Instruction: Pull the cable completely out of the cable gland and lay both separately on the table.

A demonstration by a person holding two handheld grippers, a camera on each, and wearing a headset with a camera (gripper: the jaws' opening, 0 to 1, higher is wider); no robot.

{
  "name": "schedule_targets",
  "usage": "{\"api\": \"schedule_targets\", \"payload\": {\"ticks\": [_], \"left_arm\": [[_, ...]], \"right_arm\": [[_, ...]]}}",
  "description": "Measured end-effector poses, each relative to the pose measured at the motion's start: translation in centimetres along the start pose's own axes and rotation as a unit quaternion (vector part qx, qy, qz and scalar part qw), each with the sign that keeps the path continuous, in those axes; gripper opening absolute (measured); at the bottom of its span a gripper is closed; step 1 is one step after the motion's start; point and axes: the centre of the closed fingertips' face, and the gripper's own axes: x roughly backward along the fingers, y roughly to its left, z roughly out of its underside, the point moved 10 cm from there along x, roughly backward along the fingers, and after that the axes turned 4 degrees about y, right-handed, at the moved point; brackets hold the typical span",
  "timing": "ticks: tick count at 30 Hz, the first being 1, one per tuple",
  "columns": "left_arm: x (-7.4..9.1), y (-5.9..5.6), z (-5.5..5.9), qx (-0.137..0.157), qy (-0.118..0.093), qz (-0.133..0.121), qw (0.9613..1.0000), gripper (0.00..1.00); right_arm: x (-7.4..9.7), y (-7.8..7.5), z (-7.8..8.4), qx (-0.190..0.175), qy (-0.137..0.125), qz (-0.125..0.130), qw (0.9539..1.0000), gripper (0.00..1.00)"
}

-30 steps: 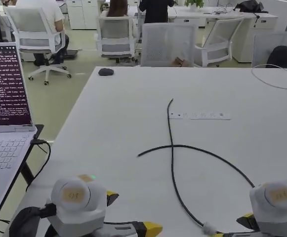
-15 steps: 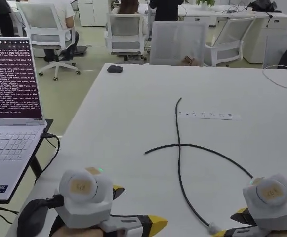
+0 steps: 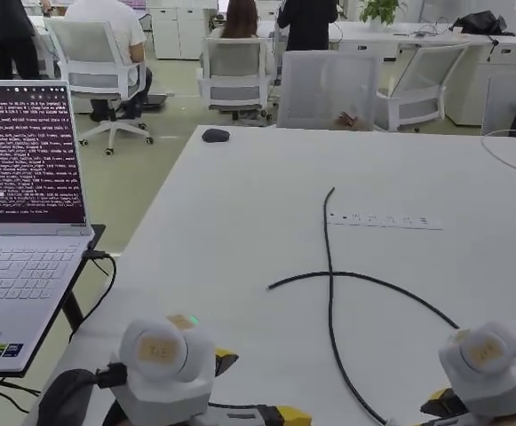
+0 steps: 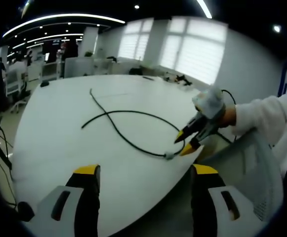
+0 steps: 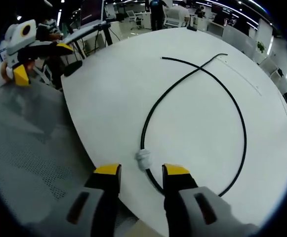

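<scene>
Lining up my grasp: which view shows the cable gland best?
The right gripper view: the white cable gland sits close, just ahead of the right claw, with the black cable running out of it. The left gripper view shows it small and distant. In the head view it is at the bottom edge, barely visible.

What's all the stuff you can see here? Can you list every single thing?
table: one, white, middle of the head view
cable: one, black, looped across itself on the table
cable gland: one, white, on the cable by the table's near edge
strip: one, white, flat on the table beyond the cable
mouse: one, dark, table's far left corner
laptop: one, silver, screen lit, left of the table
office chairs: several, pale, behind the table
people: a few, at the back
left hand-held gripper: one, yellow-tipped, open
right hand-held gripper: one, yellow-tipped, open, gland just ahead
</scene>
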Motion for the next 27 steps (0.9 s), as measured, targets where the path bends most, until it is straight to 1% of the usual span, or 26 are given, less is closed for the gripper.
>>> {"api": "schedule_targets", "payload": {"ticks": [3, 8, 10, 17, 20, 22, 27], "left_arm": [[0.0, -0.1, 0.0, -0.001, 0.001, 0.004, 1.0000, 0.74], [-0.1, -0.3, -0.1, -0.008, 0.004, 0.009, 0.9999, 0.72], [-0.1, -0.2, -0.1, -0.008, 0.004, 0.009, 0.9999, 0.72], [0.0, -0.1, 0.0, -0.001, 0.004, 0.008, 1.0000, 0.70], [0.0, -0.1, 0.1, 0.000, 0.006, 0.007, 1.0000, 0.69], [0.0, 0.0, 0.0, 0.001, 0.005, 0.006, 1.0000, 0.69], [0.0, 0.0, 0.1, 0.000, 0.007, 0.006, 1.0000, 0.69]], "right_arm": [[-0.3, -0.1, 0.1, -0.003, -0.001, -0.002, 1.0000, 0.32], [-0.8, 0.0, 0.2, 0.009, -0.005, -0.005, 0.9999, 0.31], [-1.3, 0.0, 0.2, 0.018, -0.005, -0.007, 0.9998, 0.30], [-2.5, -0.3, 0.5, 0.036, 0.000, -0.003, 0.9993, 0.23], [-2.7, -0.3, 0.5, 0.030, -0.005, -0.007, 0.9995, 0.21], [-2.9, -0.3, 0.6, 0.034, -0.005, -0.008, 0.9994, 0.20], [-3.4, -0.5, 0.7, 0.044, -0.005, 0.001, 0.9990, 0.14]]}}
